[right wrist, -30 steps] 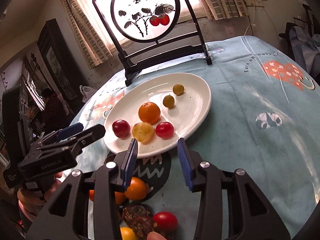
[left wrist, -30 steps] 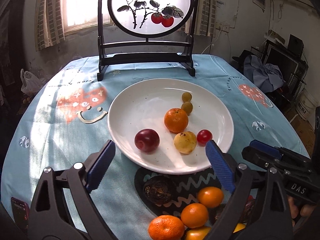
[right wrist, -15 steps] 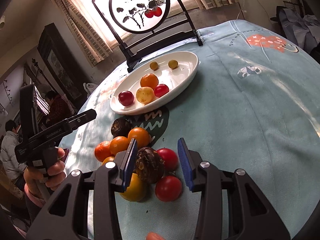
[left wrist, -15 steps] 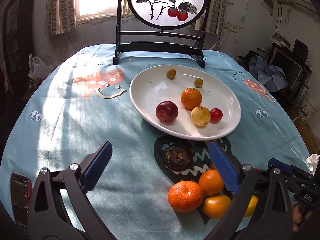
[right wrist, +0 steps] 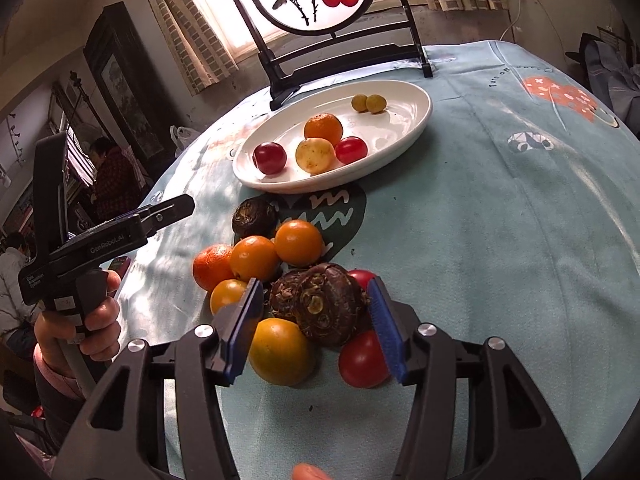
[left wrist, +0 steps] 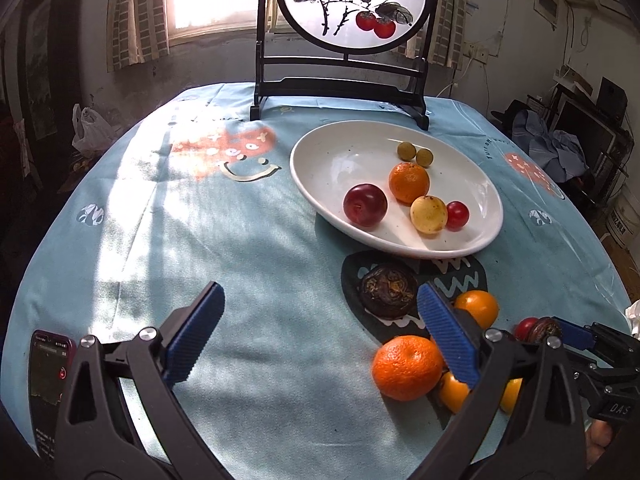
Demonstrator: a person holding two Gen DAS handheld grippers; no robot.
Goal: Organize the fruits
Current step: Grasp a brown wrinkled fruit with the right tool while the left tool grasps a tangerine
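The right gripper [right wrist: 316,326] has its jaws opening, with nothing clamped. The dark, wrinkled brown fruit [right wrist: 320,306] sits in the gap between the blue pads but apart from both. It lies straight ahead of the jaws and slightly below them — the gripper points down at it. The fruit is lumpy and roughly round, with no clear long axis, so jaw alignment looks uncritical. The right gripper is judged the nearer one for this pick.

The left gripper [left wrist: 320,336] stands wide open and empty over bare cloth near the front edge of the table [left wrist: 200,220]. The fruit pile lies off its right finger, not between the jaws.

The pile sits on the cloth near the front edge, all pieces touching or just beside one another:
- a yellow-orange fruit [right wrist: 280,350] below the left pad;
- a red tomato [right wrist: 362,360] beside the right pad, a second red one half hidden behind the brown fruit;
- three oranges [right wrist: 256,258] and a small orange fruit on the far left side of the pile;
- a second dark fruit [right wrist: 254,216] between pile and plate.

The white plate [right wrist: 408,120] — the only container — lies beyond the pile toward the table's far edge. It holds a red plum [right wrist: 270,157], an orange, a yellow fruit, a red tomato and two small green fruits, with bare room on its left half.
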